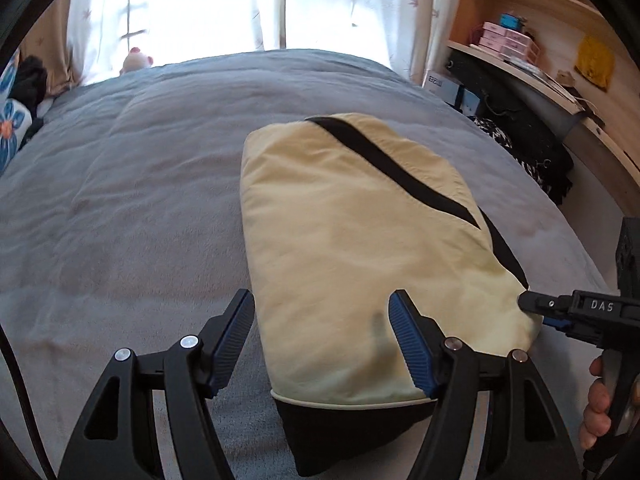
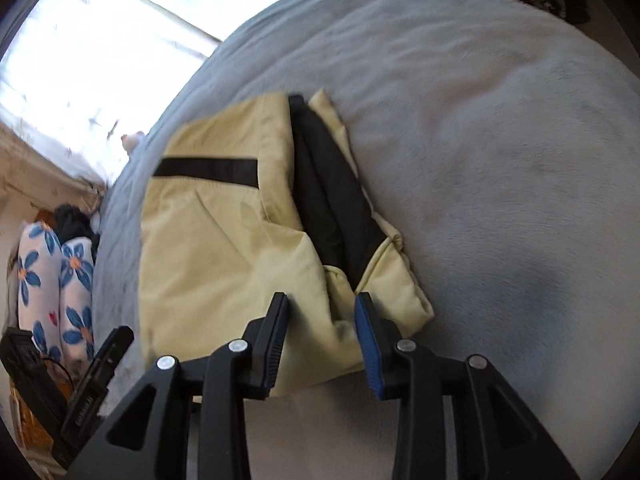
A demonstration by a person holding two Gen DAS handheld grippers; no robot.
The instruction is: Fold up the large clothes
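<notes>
While both grippers hang over the near edge of the bed (image 1: 120, 208), the left gripper (image 1: 322, 344) has its jaws wide apart, nothing pinched; its right finger (image 1: 412, 344) overlaps the jacket's near end, whether it touches I cannot tell. Right gripper (image 2: 322, 340) jaws partly apart, straddling the near corner of the folded jacket (image 2: 224, 248), pads not pressing it. In the left wrist view the right gripper's tip (image 1: 536, 304) sits at the jacket's right edge, with the hand (image 1: 600, 408) on its handle. Jacket: pale yellow, black stripe, black hem, folded into a compact bundle lying flat on the grey bed cover. Beyond: floral pillows (image 2: 56, 280) at left, curtained window (image 1: 240, 4) at far side, wooden shelves (image 1: 532, 32) at right.
</notes>
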